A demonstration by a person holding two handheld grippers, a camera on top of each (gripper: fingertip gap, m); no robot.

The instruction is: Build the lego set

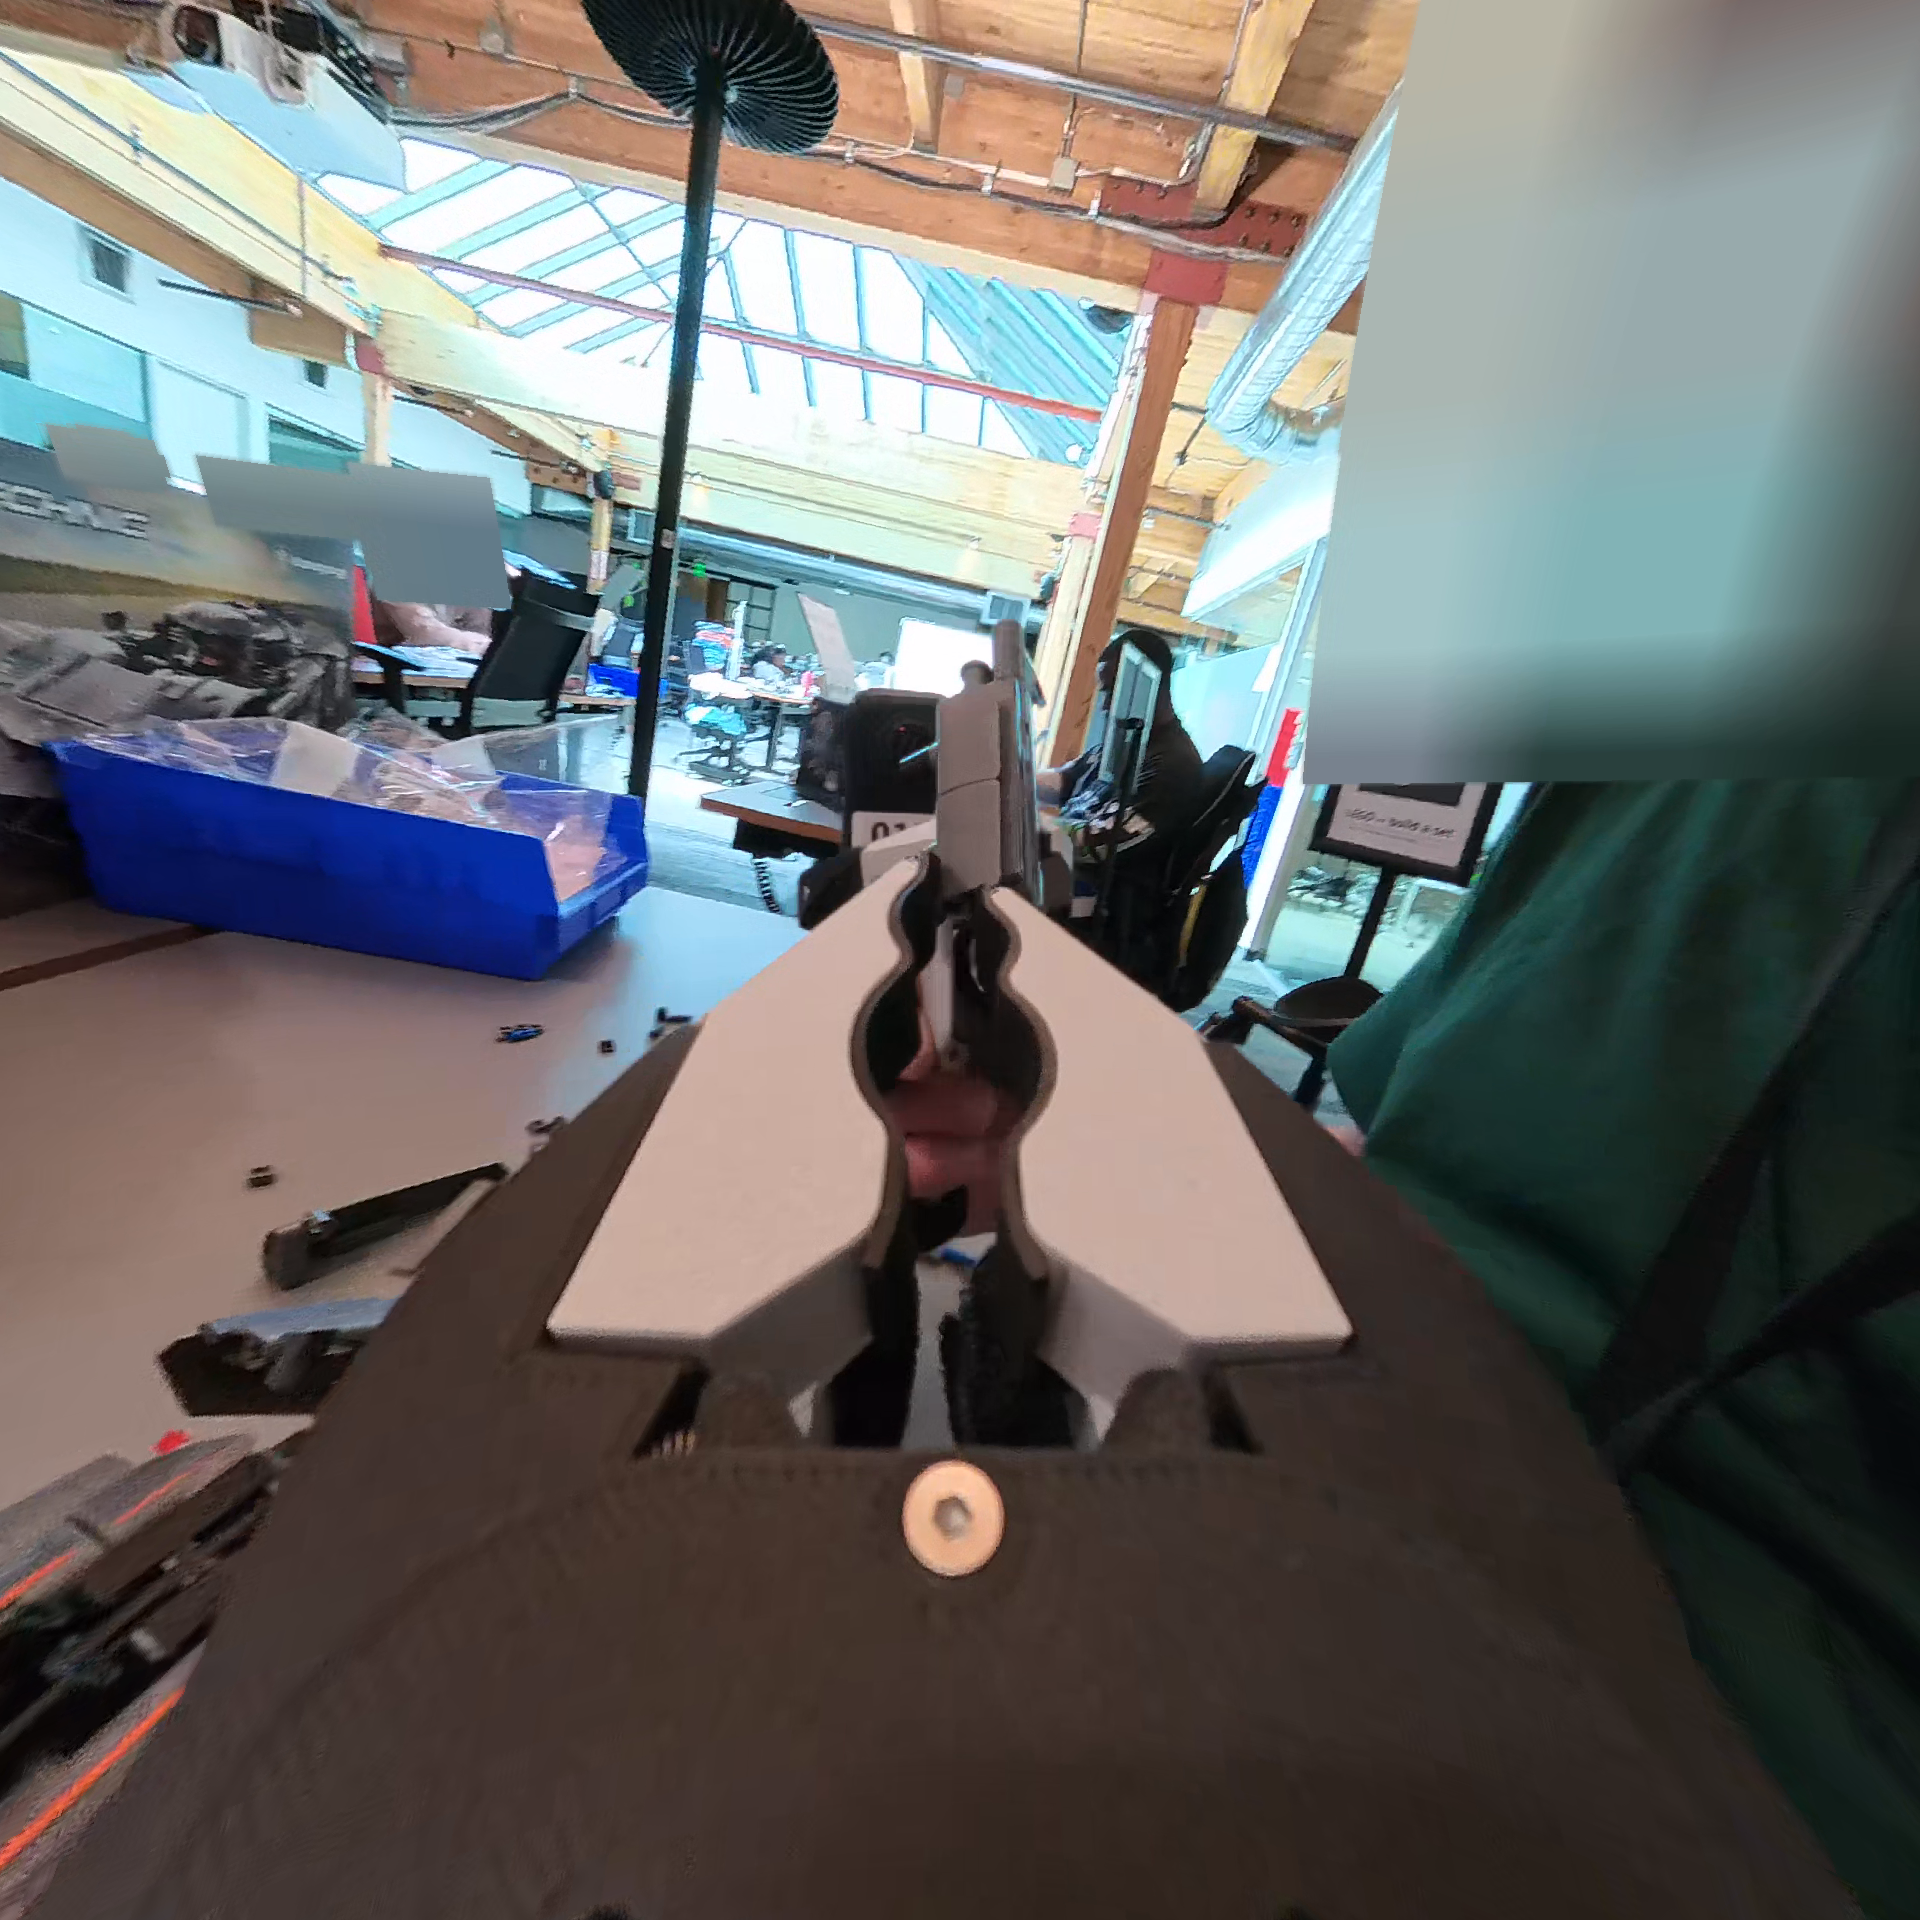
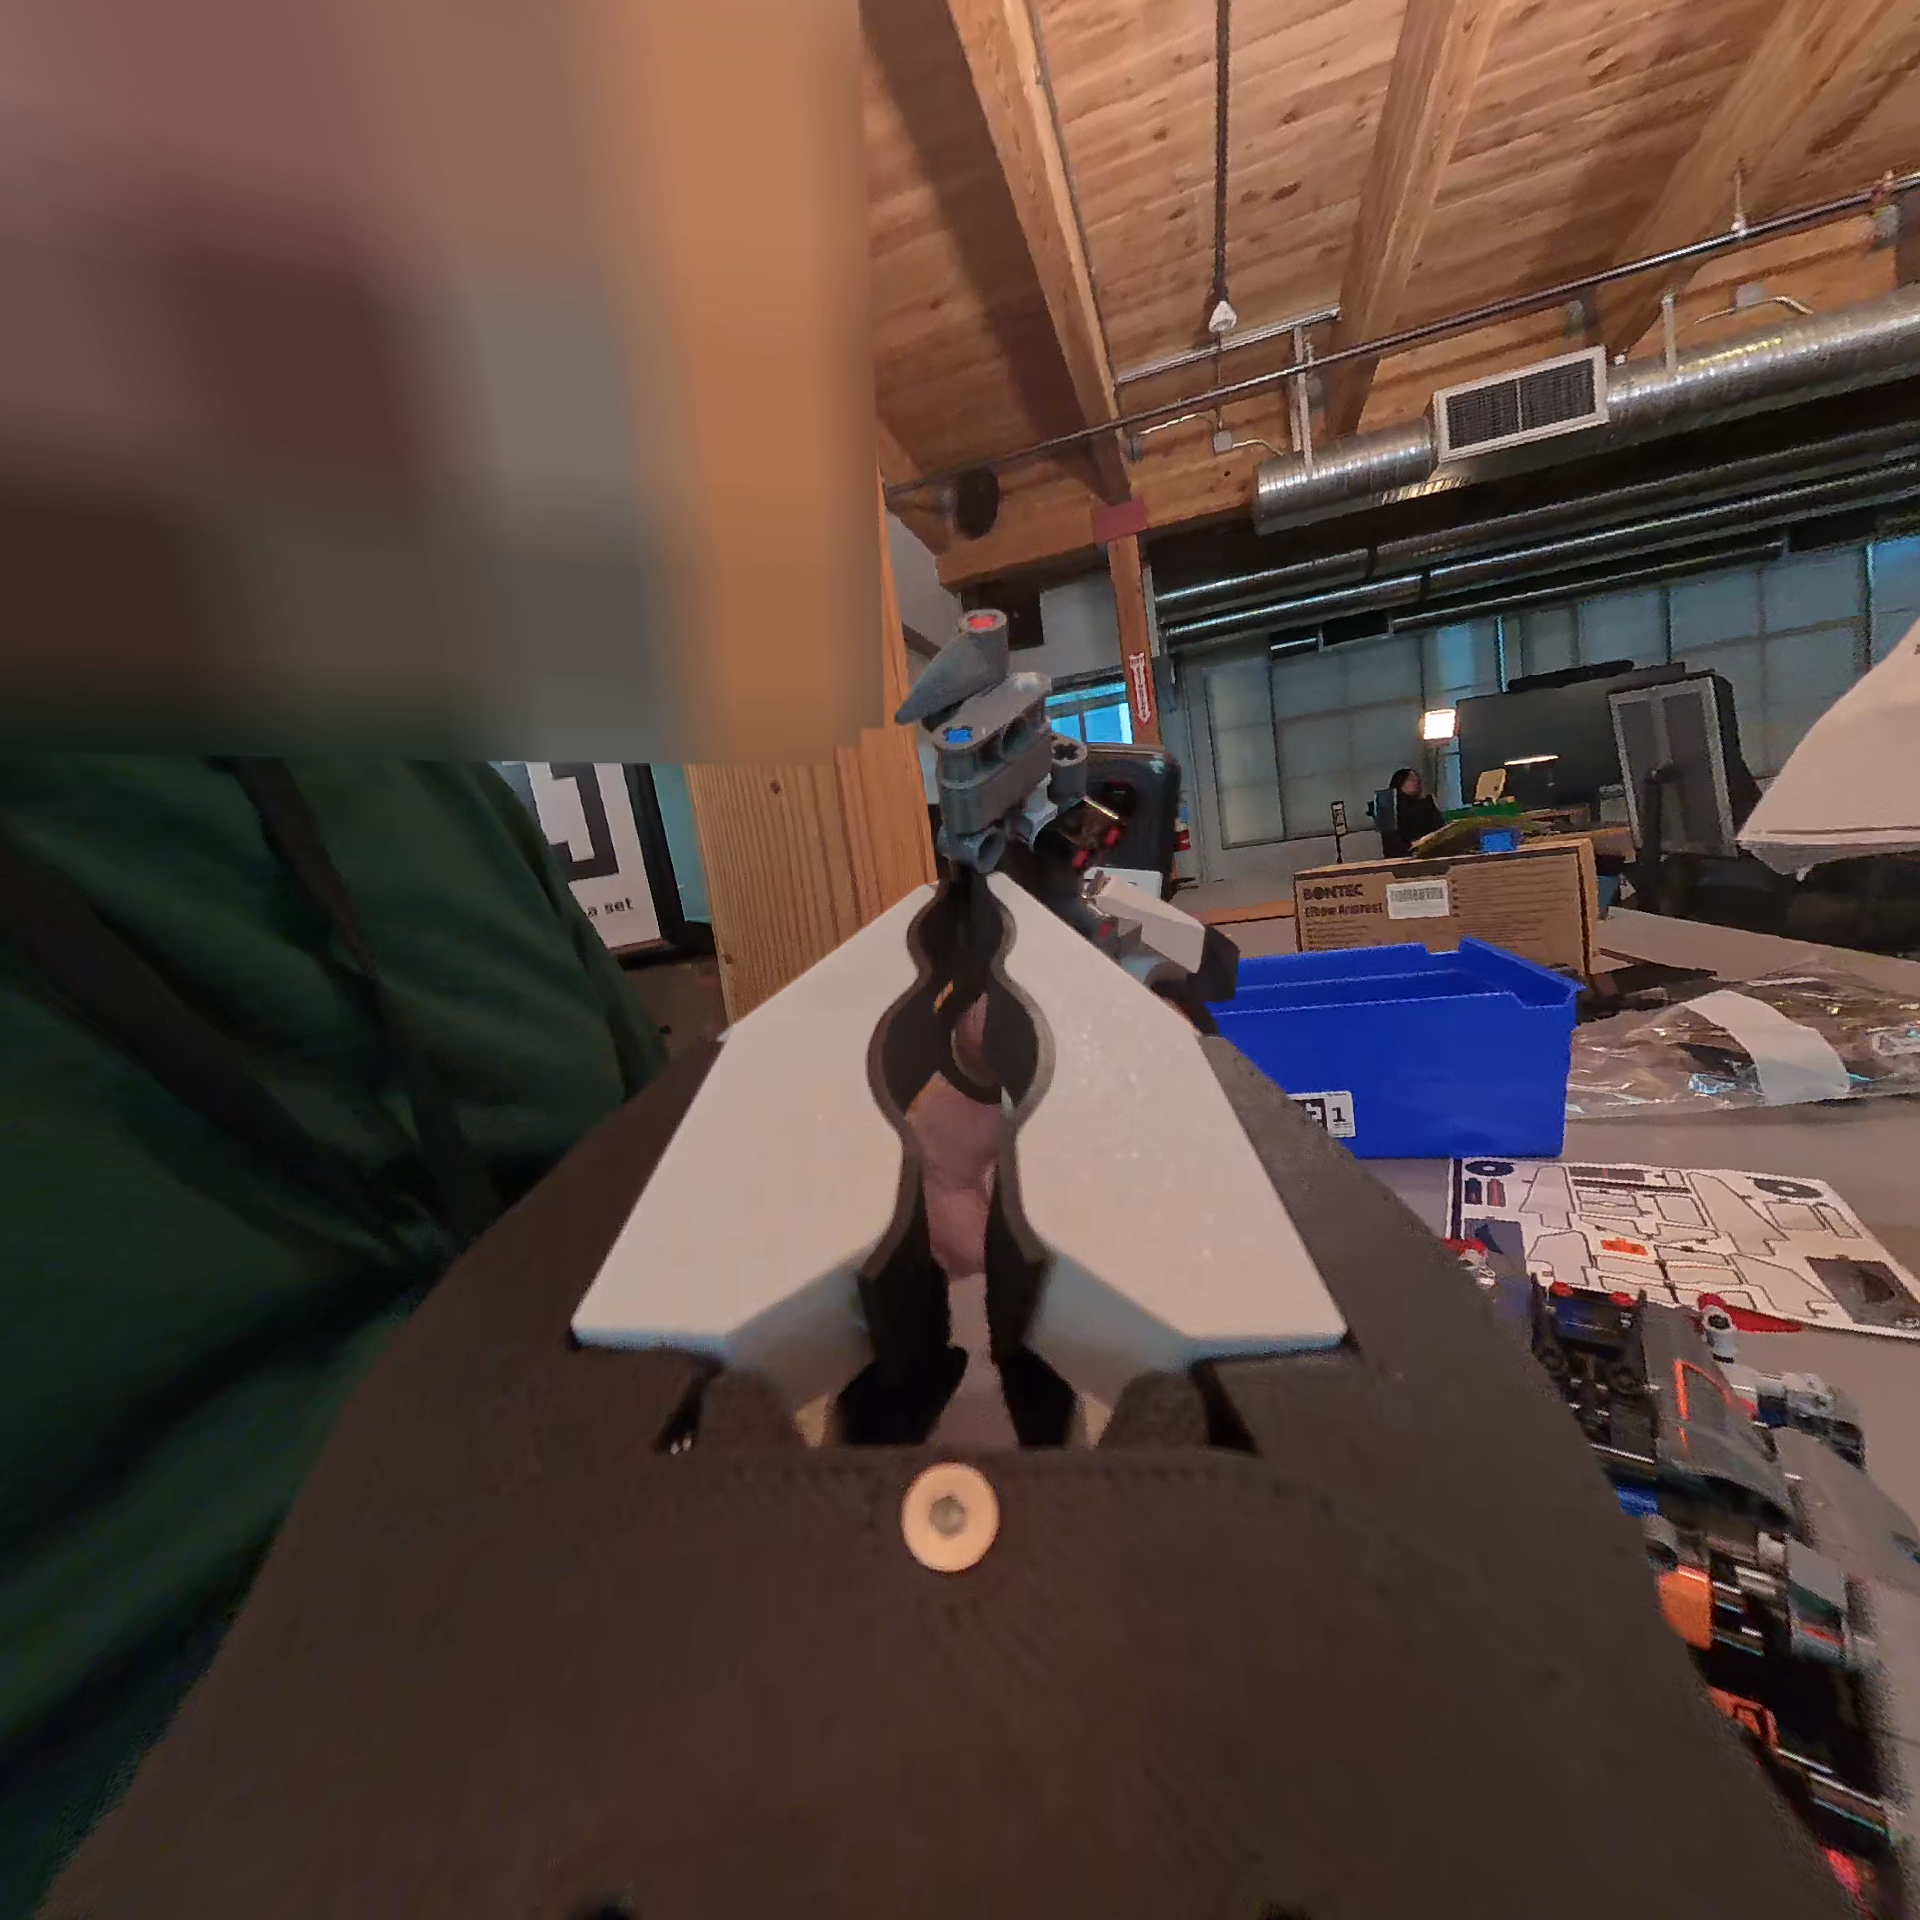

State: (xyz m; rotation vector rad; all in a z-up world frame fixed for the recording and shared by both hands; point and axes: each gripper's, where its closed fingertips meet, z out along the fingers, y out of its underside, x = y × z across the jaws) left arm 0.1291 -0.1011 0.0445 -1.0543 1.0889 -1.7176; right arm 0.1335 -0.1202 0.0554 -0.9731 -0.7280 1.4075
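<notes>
Both grippers are raised above the table and face each other. My left gripper (image 1: 951, 888) is shut on a light grey lego part (image 1: 966, 779) that stands upright out of its tips. My right gripper (image 2: 961, 883) is shut on a dark grey lego assembly (image 2: 987, 758) of holed beams with blue and red pins and a cone on top. The other gripper shows close behind each held part, in the left wrist view (image 1: 883, 758) and in the right wrist view (image 2: 1143, 925). I cannot tell whether the two parts touch.
A black and orange lego model (image 2: 1714, 1455) lies on the grey table (image 1: 260, 1039) by a sticker sheet (image 2: 1683, 1236). Loose dark parts (image 1: 374, 1226) lie at the left. Blue bins (image 1: 343, 842) (image 2: 1392, 1039), a cardboard box (image 2: 1455, 894) and plastic bags (image 2: 1745, 1039) stand farther back. A person's green garment (image 1: 1662, 1143) is close by. Less than 4 cm separates the two grippers' tips.
</notes>
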